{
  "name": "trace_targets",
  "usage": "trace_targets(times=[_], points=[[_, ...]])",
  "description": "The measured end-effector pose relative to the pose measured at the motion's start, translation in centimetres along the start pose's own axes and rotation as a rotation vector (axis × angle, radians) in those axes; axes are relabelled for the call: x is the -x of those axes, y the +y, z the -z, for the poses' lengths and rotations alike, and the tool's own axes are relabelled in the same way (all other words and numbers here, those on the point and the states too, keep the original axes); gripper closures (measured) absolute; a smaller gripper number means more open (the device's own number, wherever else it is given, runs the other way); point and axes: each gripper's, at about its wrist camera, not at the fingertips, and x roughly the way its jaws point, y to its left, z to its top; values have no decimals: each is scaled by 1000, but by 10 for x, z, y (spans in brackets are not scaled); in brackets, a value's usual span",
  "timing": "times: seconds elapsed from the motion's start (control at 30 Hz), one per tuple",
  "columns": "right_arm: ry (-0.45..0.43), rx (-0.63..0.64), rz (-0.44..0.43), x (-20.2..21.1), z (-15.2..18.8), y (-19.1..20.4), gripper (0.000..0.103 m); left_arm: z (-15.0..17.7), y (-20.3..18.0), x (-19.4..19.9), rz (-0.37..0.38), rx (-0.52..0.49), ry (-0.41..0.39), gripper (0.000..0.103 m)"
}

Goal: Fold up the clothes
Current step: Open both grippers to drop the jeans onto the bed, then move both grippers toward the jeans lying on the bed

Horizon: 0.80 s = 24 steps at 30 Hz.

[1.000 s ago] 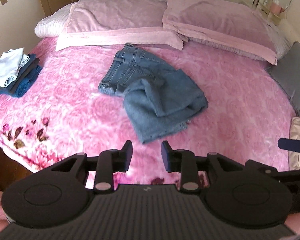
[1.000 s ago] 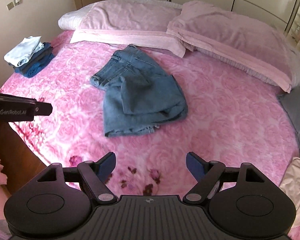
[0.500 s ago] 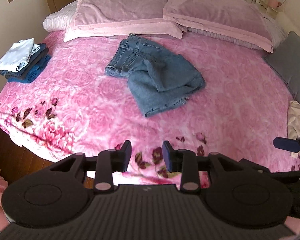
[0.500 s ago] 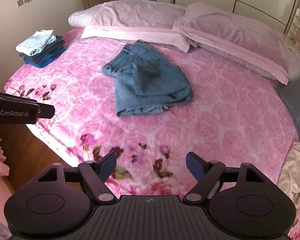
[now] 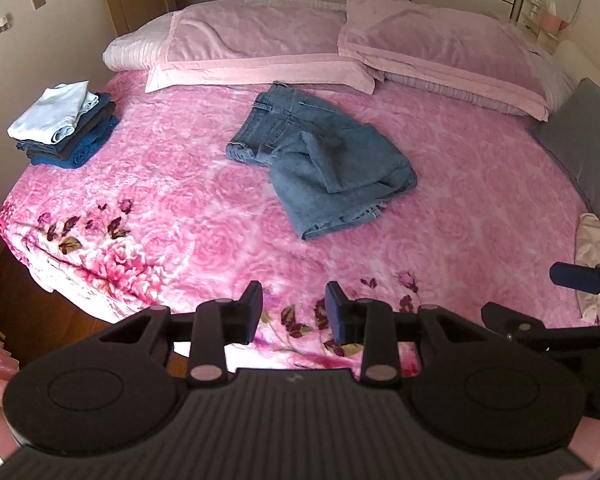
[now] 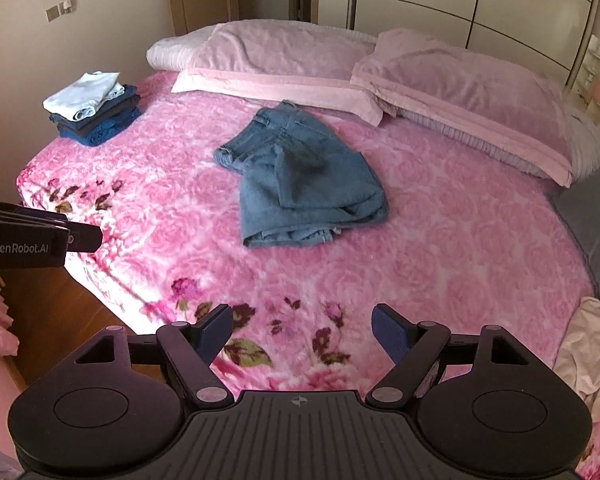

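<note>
Both grippers are backing off from the bed (image 5: pixel 204 216), so more blanket is showing now. Left gripper (image 5: pixel 293 308) is hanging partly open, right gripper (image 6: pixel 302 330) wide open, both empty. Jeans (image 5: pixel 324 160) are lying loosely folded at 12 o'clock, stack (image 5: pixel 66 124) sitting at 10.

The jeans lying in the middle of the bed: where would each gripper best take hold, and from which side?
Probably at the near hem edge of the jeans, coming in low from the foot of the bed. That edge lies flat and open toward both grippers, while the waistband end sits far back by the pillows. The left gripper and right gripper are both open and empty.
</note>
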Motion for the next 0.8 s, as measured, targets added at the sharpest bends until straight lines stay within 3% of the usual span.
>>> trace_targets(times=[0.33, 0.8], points=[[-10, 20, 8, -20, -29, 9, 23, -26, 22, -22, 15, 4, -9, 72], [33, -73, 86, -104, -123, 40, 23, -131, 99, -111, 88, -109, 40, 71]])
